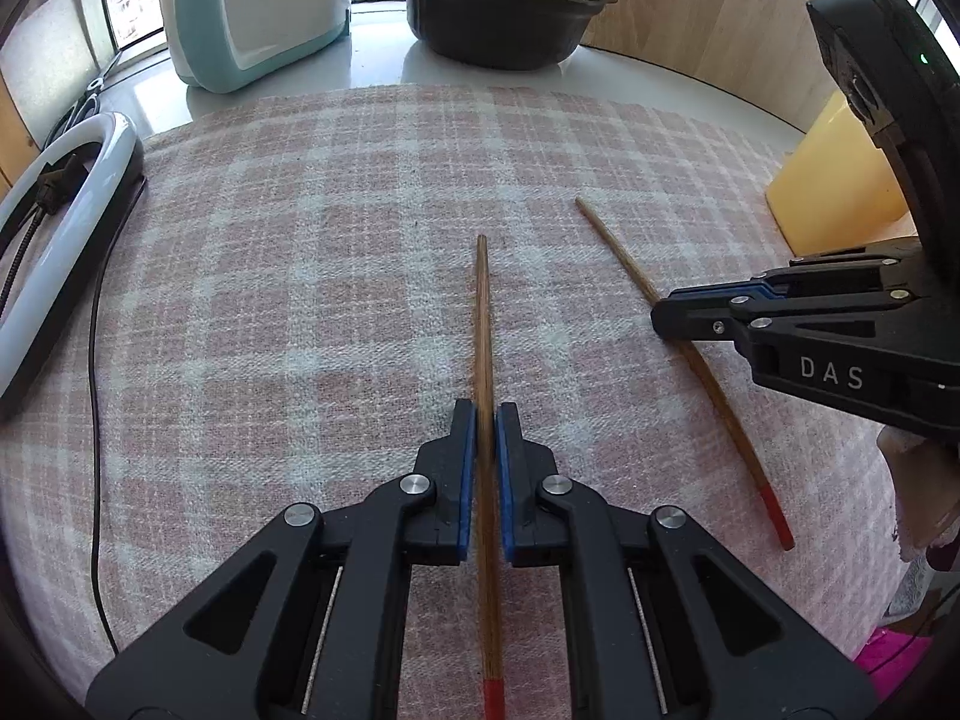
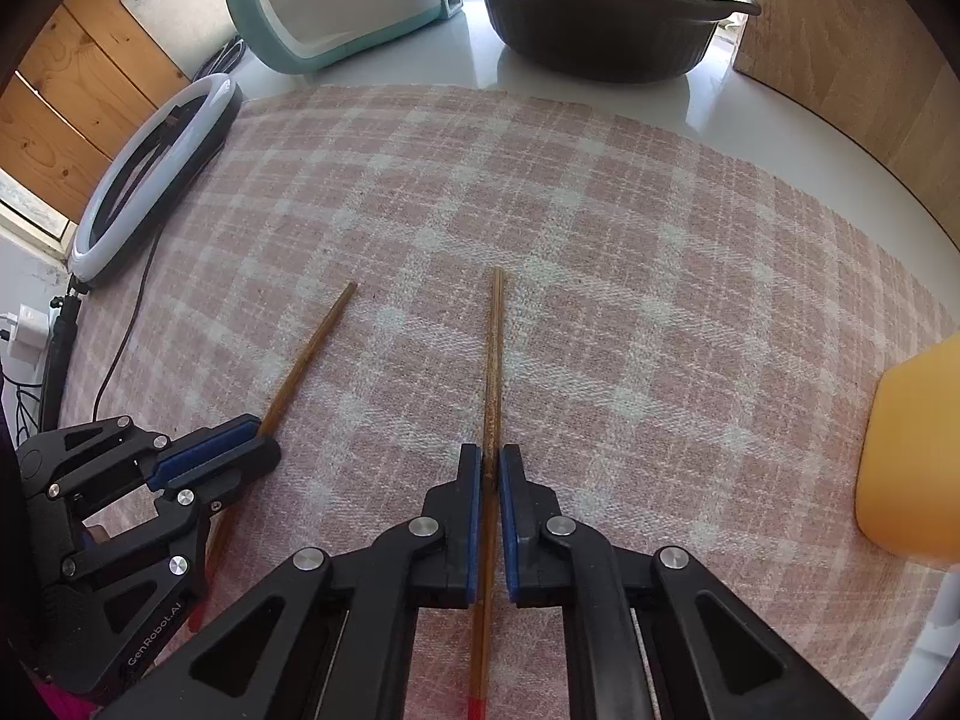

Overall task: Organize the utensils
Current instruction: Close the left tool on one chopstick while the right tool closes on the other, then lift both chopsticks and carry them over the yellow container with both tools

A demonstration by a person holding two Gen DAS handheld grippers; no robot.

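Observation:
Two brown wooden chopsticks with red ends lie on a pink checked cloth (image 1: 288, 252). In the left wrist view, my left gripper (image 1: 486, 414) is shut on one chopstick (image 1: 482, 312), which runs straight ahead between the blue pads. To its right, the second chopstick (image 1: 618, 252) lies slanted, with my right gripper (image 1: 666, 315) clamped across its middle. In the right wrist view, the right gripper (image 2: 491, 456) is shut on that chopstick (image 2: 495, 348). The left gripper (image 2: 264, 444) sits at the lower left, holding the other chopstick (image 2: 312, 348).
A yellow container (image 1: 834, 180) stands at the cloth's right edge. Behind the cloth are a black pot with a yellow lid (image 1: 498, 18) and a teal appliance (image 1: 258, 12). A ring light (image 1: 72, 192) and its cable (image 1: 93, 420) lie on the left.

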